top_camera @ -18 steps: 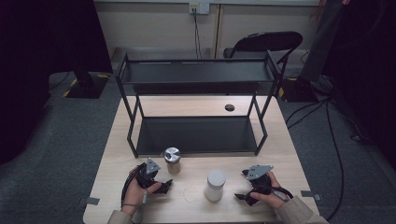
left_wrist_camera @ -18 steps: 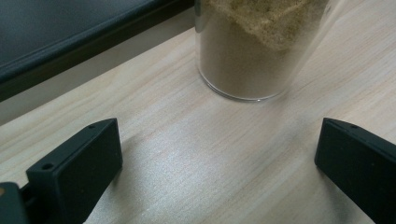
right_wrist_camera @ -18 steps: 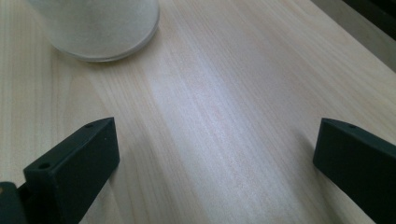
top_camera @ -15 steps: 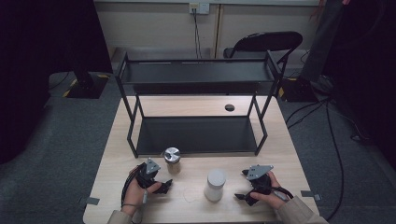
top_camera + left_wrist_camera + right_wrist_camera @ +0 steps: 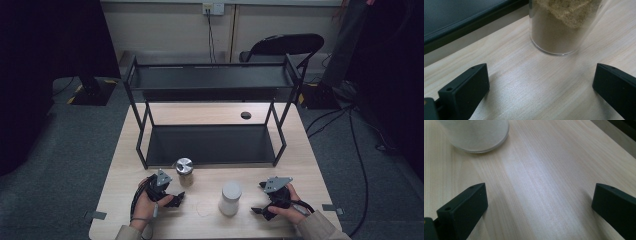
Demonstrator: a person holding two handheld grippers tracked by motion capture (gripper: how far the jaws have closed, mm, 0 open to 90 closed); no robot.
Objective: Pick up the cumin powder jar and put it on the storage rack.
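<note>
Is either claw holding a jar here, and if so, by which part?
Nothing is held. The left claw is open short of the sand-filled jar; the right claw is open beside the white jar.

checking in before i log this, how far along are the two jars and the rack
Nothing looks done: the rack shelves are bare, and both jars stand on the table. In hand: the left gripper, jaws open, faces the silver-lidded jar of beige powder; the right gripper, also open, sits beside the white jar. Neither touches a jar. Probably left: gripping and shelving both.

Two jars [image 5: 184, 170] [image 5: 230, 198], one shelf rack [image 5: 212, 80], one table [image 5: 210, 112], one chair [image 5: 285, 45].
</note>
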